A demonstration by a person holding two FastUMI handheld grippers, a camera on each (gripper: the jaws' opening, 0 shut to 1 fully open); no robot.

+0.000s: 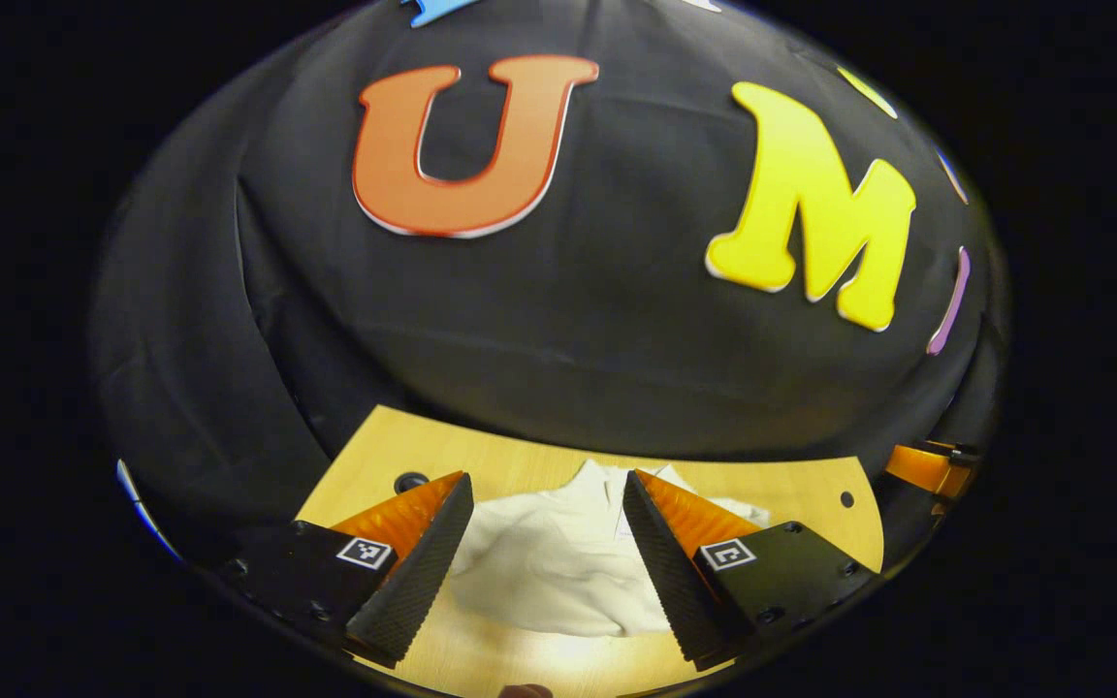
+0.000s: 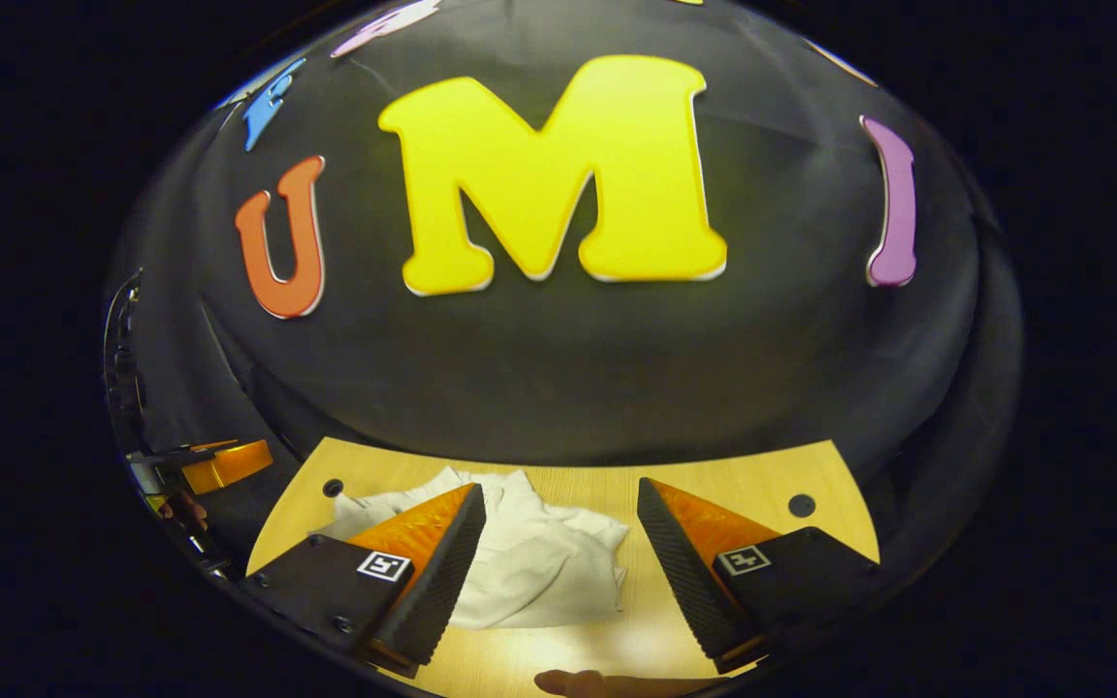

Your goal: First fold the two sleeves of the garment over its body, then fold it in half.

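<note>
A white garment [image 1: 549,567] lies bunched and folded on the wooden table [image 1: 791,490]. In the left gripper view my left gripper [image 1: 547,509] hovers above it, open, with the cloth showing between and below its fingers. The right gripper view has the same garment [image 2: 539,562] lying left of centre, partly behind the left finger. My right gripper [image 2: 560,514] is open too and holds nothing. The other gripper [image 1: 927,467] shows at the far right edge of the left gripper view, and the other gripper [image 2: 219,463] at the far left edge of the right gripper view.
The table [image 2: 743,475] ends at the black cloth wall just behind the garment. Round holes [image 2: 801,505] sit near its far corners. Bare wood lies right of the garment. A fingertip [image 2: 578,683] shows at the bottom edge.
</note>
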